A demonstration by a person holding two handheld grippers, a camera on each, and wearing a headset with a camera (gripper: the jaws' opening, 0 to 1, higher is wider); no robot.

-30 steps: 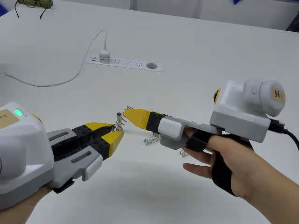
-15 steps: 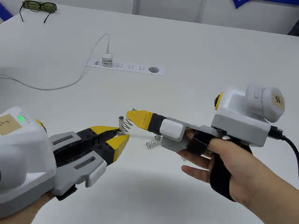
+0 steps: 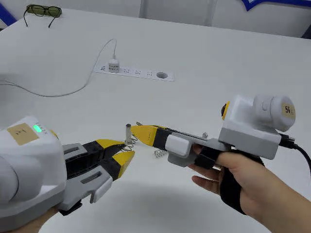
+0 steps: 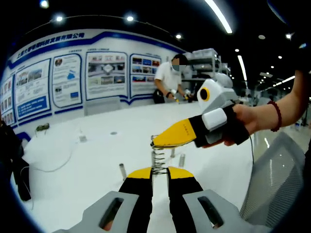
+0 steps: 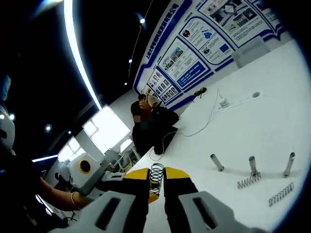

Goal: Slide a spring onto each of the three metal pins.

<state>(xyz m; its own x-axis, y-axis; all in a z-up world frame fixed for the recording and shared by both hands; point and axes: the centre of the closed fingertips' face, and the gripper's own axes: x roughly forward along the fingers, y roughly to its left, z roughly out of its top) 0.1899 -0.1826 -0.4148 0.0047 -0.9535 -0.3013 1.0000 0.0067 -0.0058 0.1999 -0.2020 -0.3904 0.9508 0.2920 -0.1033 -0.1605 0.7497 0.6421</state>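
A small steel spring (image 3: 130, 141) hangs in the air between my two grippers. My left gripper (image 3: 124, 150) is shut on its lower end (image 4: 156, 162). From the right, my right gripper (image 3: 135, 130) pinches the upper end (image 5: 156, 175) between its yellow tips. Three short metal pins (image 5: 216, 162) (image 5: 252, 165) (image 5: 288, 164) stand upright in a row on the white table, all bare. One pin (image 3: 128, 130) stands just behind the held spring. Two loose springs (image 5: 249, 181) (image 5: 282, 193) lie on the table by the pins; one spring (image 3: 159, 153) lies under the right gripper.
A white power strip (image 3: 133, 73) with a plugged charger and cable lies farther back on the table (image 3: 218, 73). Green glasses (image 3: 43, 9) rest at the far left corner. A person (image 4: 170, 80) works at the table's far end.
The head camera has tilted, so the whole scene sits lower in the picture. Both grippers stay together on the spring beside the pin, with hardly any movement of their own.
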